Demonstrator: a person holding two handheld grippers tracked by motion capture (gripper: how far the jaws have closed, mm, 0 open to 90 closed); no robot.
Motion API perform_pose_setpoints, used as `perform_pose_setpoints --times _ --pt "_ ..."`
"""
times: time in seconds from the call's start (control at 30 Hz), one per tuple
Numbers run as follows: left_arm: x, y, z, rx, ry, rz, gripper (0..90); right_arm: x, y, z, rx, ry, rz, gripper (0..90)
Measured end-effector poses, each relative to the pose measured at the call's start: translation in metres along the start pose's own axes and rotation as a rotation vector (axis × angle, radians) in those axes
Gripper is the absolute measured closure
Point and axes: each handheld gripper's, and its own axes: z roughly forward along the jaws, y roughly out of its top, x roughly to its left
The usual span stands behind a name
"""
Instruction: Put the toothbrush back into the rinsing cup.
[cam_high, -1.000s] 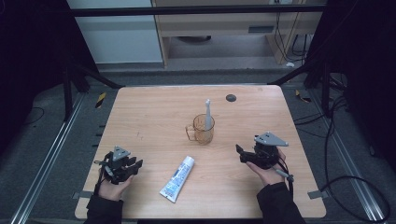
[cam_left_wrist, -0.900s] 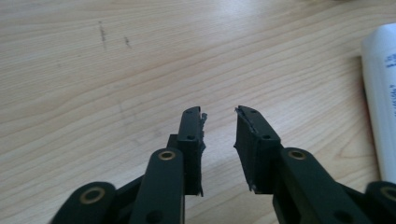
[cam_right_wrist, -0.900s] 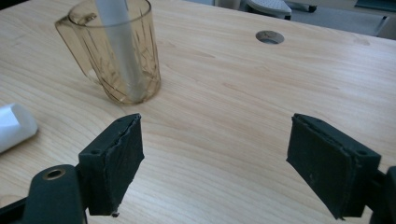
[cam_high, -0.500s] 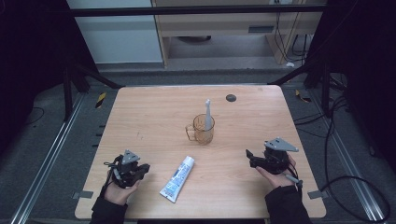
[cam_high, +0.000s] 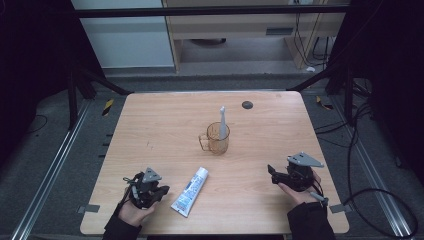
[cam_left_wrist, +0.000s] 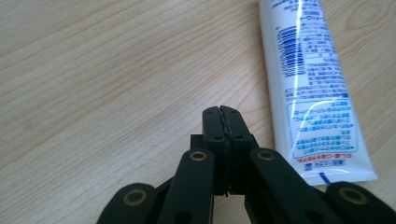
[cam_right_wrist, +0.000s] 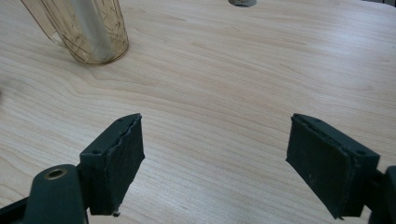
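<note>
I have the left tool (cam_high: 161, 191) low over the near-left part of the tabletop (cam_high: 165, 120). In the left gripper view its jaws have just been closing and now stand pressed flat together, with nothing between them — bare wood lies under the tips.

The toothpaste tube (cam_high: 190, 191) lies flat on the tabletop just beside the left tool, on its right. It is white with blue print, cap end pointing away from me toward the cup, crimped end nearest the front edge. In the left gripper view the tube (cam_left_wrist: 314, 88) runs up the right side of the frame, its crimped end level with the jaw links; I cannot tell whether it touches the tool.

The right tool (cam_high: 271, 172) sits near the front-right of the tabletop, well apart from the tube. In the right gripper view (cam_right_wrist: 215, 163) its jaws stand wide apart — empty, only wood grain between the pads (cam_right_wrist: 122, 156).

A clear amber plastic cup (cam_high: 218, 139) with a handle stands upright near the middle of the tabletop, a white toothbrush (cam_high: 222, 119) standing in it, leaning slightly. A small dark round disc (cam_high: 246, 105) lies toward the far edge, beyond the cup.
</note>
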Motion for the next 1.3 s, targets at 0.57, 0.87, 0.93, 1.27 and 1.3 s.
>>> perform_pose_setpoints --times 0.57,0.87,0.93,1.27,1.3 --pt "-0.044 0.018 -0.003 -0.063 -0.108 0.050 89.8 -0.002 -0.001 0.000 0.005 -0.011 -0.002 18.6" --pt "-0.063 0.019 0.011 -0.034 -0.152 0.075 89.8 -0.002 -0.001 0.001 0.011 -0.017 -0.006 18.6" --pt "-0.066 0.019 0.014 -0.024 -0.156 0.084 89.8 -0.002 -0.001 0.001 0.011 -0.017 -0.005 18.5" --pt "-0.076 0.016 0.024 0.020 -0.155 0.119 89.9 -0.003 -0.002 0.002 0.014 -0.018 -0.007 18.3" --pt "-0.076 0.016 0.025 0.024 -0.152 0.123 89.9 -0.003 -0.002 0.002 0.014 -0.018 -0.007 18.4"
